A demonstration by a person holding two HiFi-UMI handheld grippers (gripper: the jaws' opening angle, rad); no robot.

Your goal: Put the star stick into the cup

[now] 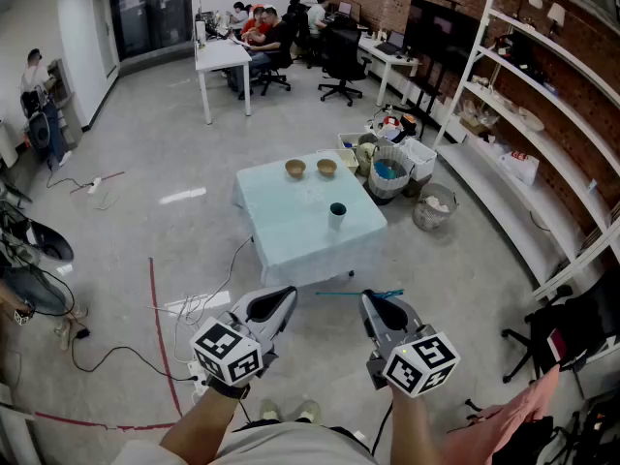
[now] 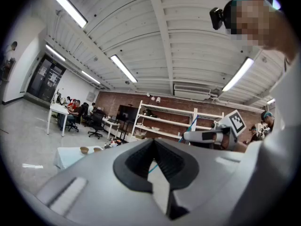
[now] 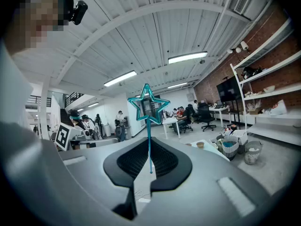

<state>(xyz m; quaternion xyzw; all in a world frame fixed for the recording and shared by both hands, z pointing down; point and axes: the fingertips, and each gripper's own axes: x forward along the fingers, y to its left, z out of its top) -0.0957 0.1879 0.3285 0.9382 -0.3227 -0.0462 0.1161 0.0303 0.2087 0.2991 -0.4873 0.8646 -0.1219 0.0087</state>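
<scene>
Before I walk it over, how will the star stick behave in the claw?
The star stick looks very thin, so it is probably light and may flex. The right claw grips only its lower end, so the star could wobble. The cup looks small, perhaps tippable.

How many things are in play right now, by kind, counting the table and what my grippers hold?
Bowls: 2, on the table
Cup: 1, on the table
Star stick: 1, held in the right gripper
Total: 4
</scene>
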